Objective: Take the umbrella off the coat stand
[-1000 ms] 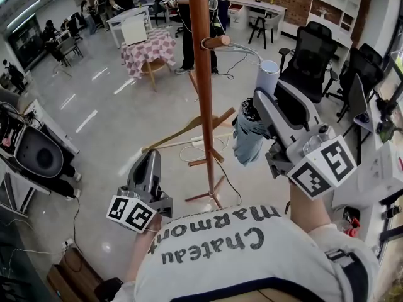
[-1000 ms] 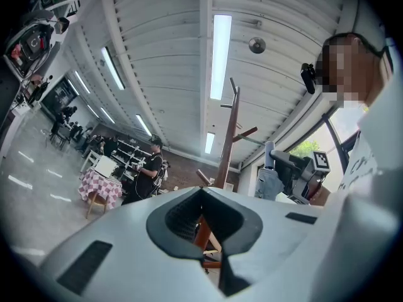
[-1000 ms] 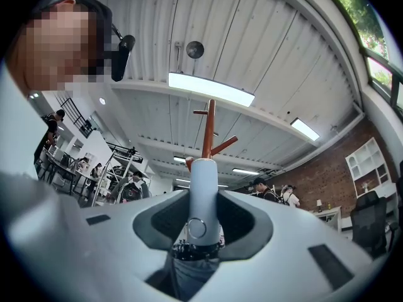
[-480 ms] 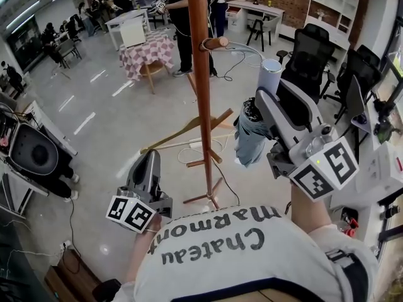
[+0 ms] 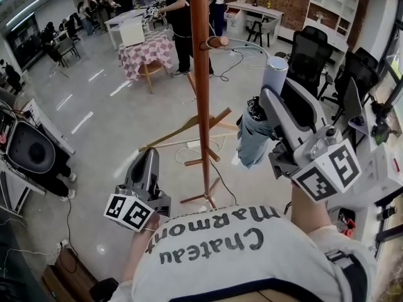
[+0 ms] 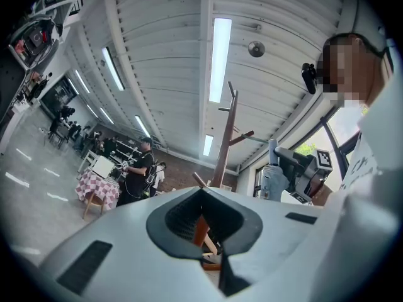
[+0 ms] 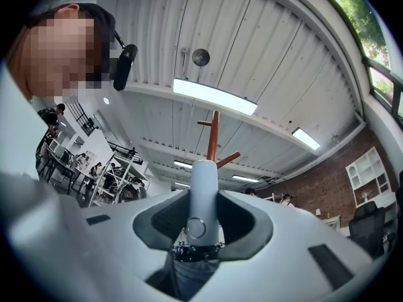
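Note:
The wooden coat stand (image 5: 201, 87) rises through the middle of the head view, with a short peg (image 5: 215, 42) pointing right. To its right my right gripper (image 5: 272, 100) is shut on the pale blue handle of the folded umbrella (image 5: 252, 137); the blue-grey canopy hangs below the jaws. In the right gripper view the handle (image 7: 203, 190) stands upright between both jaws. A thin cord runs from the handle top toward the peg. My left gripper (image 5: 147, 159) hangs low at the left, shut and holding nothing. The left gripper view shows the stand (image 6: 225, 143) and the umbrella (image 6: 272, 182).
Black office chairs (image 5: 312, 49) stand close behind the right gripper. A checked table (image 5: 148, 49) and a person (image 5: 179, 17) are at the back. A black speaker (image 5: 31, 150) sits at the left; cables (image 5: 189, 150) lie round the stand's feet (image 5: 201, 197).
My right gripper has lifted the umbrella a little, and its handle now stands higher beside the stand. The left gripper has stayed put.

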`<action>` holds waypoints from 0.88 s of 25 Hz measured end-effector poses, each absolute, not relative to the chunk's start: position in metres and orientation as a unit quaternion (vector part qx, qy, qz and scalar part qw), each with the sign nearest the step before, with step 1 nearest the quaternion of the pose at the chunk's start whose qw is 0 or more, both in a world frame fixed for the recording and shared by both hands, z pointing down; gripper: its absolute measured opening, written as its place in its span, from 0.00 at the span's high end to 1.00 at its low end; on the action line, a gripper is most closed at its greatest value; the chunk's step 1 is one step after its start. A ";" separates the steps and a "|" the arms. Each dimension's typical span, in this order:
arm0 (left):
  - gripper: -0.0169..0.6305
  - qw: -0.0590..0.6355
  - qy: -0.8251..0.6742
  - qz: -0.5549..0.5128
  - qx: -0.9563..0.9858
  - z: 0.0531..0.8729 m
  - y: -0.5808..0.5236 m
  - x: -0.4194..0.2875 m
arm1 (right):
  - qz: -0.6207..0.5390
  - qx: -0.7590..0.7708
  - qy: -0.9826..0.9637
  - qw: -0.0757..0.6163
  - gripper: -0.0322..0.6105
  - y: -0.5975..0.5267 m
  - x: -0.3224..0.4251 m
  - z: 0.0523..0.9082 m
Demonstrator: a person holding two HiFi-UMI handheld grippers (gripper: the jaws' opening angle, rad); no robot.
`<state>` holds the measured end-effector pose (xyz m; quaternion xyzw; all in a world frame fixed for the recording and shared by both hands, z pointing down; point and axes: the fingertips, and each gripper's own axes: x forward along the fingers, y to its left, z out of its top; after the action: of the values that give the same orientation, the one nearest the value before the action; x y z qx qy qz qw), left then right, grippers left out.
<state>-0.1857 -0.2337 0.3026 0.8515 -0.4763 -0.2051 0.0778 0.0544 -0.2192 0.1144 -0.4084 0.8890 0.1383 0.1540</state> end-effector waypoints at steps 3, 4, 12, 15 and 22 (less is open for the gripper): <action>0.94 0.078 -0.475 -0.205 0.852 0.303 -0.232 -0.186 | 0.138 -0.410 0.888 0.157 0.72 -0.216 0.055 0.115; 0.94 0.078 -0.475 -0.204 0.852 0.304 -0.232 -0.187 | 0.138 -0.410 0.888 0.158 0.72 -0.216 0.055 0.115; 0.94 0.080 -0.476 -0.202 0.852 0.303 -0.228 -0.186 | 0.144 -0.408 0.886 0.167 0.72 -0.208 0.057 0.110; 0.94 0.078 -0.477 -0.201 0.852 0.302 -0.226 -0.186 | 0.144 -0.407 0.885 0.173 0.72 -0.205 0.058 0.106; 0.94 0.079 -0.481 -0.199 0.850 0.303 -0.219 -0.188 | 0.146 -0.409 0.883 0.179 0.72 -0.198 0.061 0.104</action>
<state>-0.1884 -0.2187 0.3031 0.8498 -0.4815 -0.1993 0.0789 0.0606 -0.1977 0.1044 -0.4086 0.8829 0.1461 0.1793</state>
